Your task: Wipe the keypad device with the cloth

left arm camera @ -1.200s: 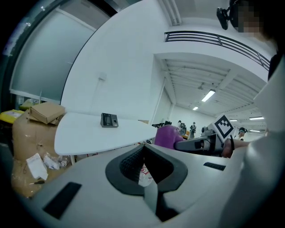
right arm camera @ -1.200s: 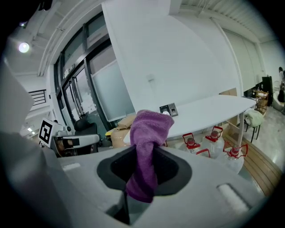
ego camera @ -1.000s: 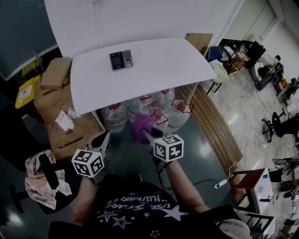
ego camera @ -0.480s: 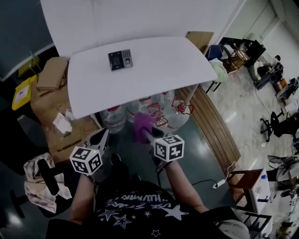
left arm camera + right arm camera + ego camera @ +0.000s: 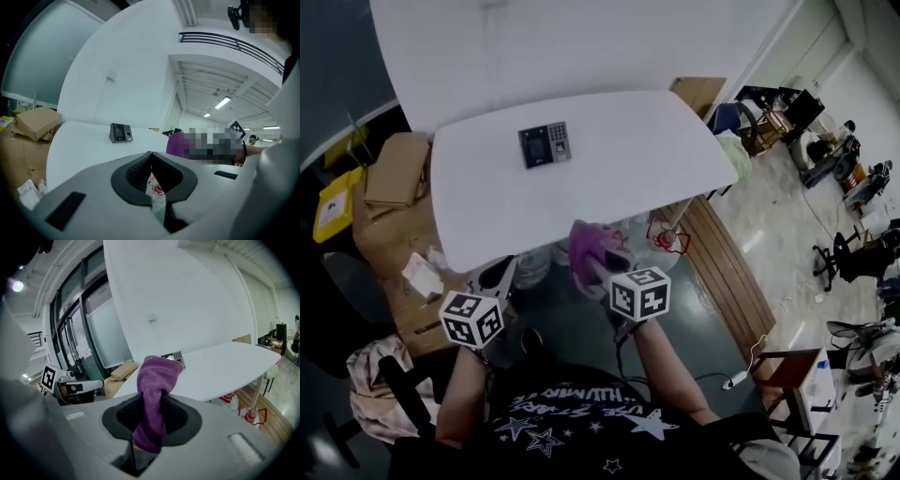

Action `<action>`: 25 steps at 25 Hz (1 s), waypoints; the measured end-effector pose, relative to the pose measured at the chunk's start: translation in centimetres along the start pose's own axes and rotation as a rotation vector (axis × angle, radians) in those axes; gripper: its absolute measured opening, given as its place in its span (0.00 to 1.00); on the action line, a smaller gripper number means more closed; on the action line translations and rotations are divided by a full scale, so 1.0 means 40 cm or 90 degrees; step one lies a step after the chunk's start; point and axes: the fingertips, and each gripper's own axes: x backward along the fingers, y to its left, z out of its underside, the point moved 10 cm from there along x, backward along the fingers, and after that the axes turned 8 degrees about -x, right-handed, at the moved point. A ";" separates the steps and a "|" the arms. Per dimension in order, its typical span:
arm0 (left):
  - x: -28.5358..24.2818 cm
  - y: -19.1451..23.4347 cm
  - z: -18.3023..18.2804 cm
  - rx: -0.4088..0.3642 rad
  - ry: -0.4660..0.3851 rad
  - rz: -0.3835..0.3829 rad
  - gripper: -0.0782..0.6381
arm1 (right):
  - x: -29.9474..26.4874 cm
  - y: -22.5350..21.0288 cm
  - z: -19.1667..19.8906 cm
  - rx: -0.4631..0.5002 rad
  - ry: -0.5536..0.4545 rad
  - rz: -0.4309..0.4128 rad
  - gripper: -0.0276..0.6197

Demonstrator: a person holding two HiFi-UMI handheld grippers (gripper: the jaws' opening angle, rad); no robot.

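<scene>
Right gripper view: your right gripper clamps the cloth.
Left gripper view: your left gripper closed, empty.

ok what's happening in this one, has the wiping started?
Not yet. A person stands short of the white table with a gripper in each hand. The right gripper has its jaws shut on a purple cloth, which sticks up out of them. The left gripper is shut with nothing in it. The keypad device sits toward the table's far side, and the cloth is well clear of it.
</scene>
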 end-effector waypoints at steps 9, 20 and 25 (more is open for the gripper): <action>-0.043 0.173 -0.037 0.014 -0.004 0.010 0.12 | -0.158 0.054 -0.082 0.000 -0.007 0.015 0.19; -0.050 0.302 -0.042 0.033 -0.013 0.018 0.12 | -0.268 0.100 -0.124 0.013 0.002 0.030 0.19; -0.074 0.333 -0.031 0.041 -0.009 0.013 0.12 | -0.315 0.078 -0.141 0.010 0.006 0.031 0.19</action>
